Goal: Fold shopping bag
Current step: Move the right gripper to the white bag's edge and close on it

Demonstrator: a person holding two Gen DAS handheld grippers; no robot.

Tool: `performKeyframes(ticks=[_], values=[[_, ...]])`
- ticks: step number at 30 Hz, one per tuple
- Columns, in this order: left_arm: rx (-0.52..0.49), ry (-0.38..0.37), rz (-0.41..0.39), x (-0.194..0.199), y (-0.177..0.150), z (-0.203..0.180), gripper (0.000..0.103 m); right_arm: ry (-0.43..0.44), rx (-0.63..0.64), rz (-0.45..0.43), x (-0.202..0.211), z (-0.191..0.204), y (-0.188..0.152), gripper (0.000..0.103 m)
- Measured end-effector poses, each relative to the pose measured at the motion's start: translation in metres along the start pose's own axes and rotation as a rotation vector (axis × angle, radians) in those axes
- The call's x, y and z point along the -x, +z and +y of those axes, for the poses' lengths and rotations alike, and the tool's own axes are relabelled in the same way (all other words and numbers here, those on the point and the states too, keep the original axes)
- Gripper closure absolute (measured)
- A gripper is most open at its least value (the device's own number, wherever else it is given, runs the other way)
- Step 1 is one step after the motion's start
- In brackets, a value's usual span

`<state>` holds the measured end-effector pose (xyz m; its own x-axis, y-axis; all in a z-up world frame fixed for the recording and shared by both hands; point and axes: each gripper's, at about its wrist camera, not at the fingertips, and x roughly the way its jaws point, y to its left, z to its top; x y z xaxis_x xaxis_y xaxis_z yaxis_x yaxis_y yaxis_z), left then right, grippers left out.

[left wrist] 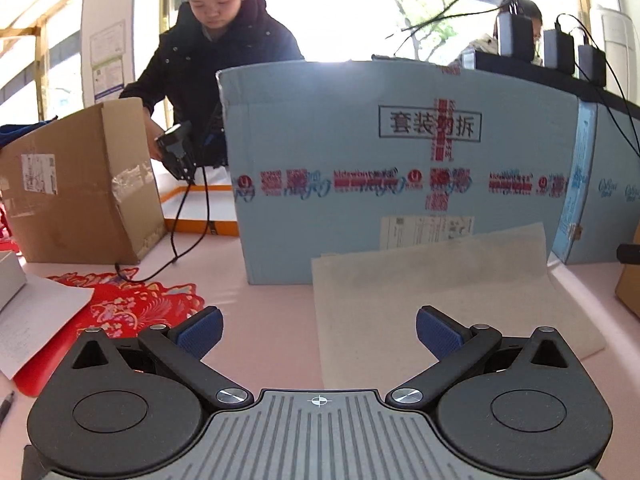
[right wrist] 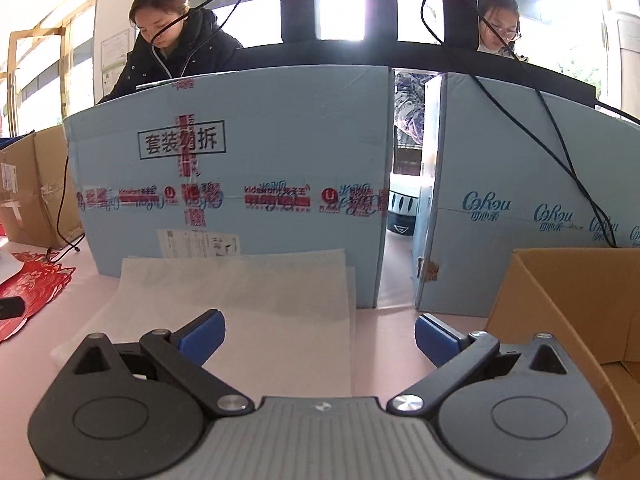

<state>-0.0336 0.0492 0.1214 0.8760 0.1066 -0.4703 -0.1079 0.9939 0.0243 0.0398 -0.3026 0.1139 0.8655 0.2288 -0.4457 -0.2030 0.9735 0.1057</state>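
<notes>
The shopping bag (left wrist: 436, 300) is a pale cream, thin fabric sheet lying flat on the pink table, its far edge against a light blue carton. My left gripper (left wrist: 319, 334) is open just above the table, with the bag's left edge between its blue pads (left wrist: 438, 336); nothing is held. In the right wrist view the same bag (right wrist: 248, 304) lies flat ahead and to the left. My right gripper (right wrist: 319, 336) is open over the bag's right edge, its left pad (right wrist: 200, 336) above the fabric and the right one over bare table.
A tall blue carton (left wrist: 400, 176) stands close behind the bag, with a second one (right wrist: 520, 208) to its right. An open brown box (right wrist: 568, 304) sits at the right, another brown box (left wrist: 80, 184) at the left. A red paper cutting (left wrist: 124, 308) lies left. Two people work behind.
</notes>
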Motion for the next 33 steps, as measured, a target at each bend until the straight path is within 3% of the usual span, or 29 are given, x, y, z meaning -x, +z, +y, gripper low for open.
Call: performKeyframes(ticks=[5,14,18,27,30,33], values=[[0.034,0.002,0.030,-0.004,-0.008,-0.007,0.000,-0.013,0.007,0.044,-0.033,-0.005,0.006,0.001],[0.022,-0.067,0.152,-0.034,-0.034,-0.034,0.000,0.017,-0.048,0.165,-0.092,-0.005,-0.010,0.006],[0.020,-0.067,0.187,-0.049,-0.040,-0.040,0.000,-0.004,0.021,0.188,-0.112,0.000,-0.017,0.006],[-0.019,-0.076,0.251,-0.076,-0.055,-0.057,0.000,-0.002,-0.033,0.218,-0.131,-0.018,-0.035,0.006],[-0.045,-0.076,0.281,-0.081,-0.061,-0.062,0.000,0.052,-0.100,0.226,-0.132,-0.026,-0.041,0.006],[-0.084,-0.063,0.303,-0.085,-0.066,-0.066,0.000,0.064,-0.083,0.192,-0.131,-0.024,-0.042,0.006]])
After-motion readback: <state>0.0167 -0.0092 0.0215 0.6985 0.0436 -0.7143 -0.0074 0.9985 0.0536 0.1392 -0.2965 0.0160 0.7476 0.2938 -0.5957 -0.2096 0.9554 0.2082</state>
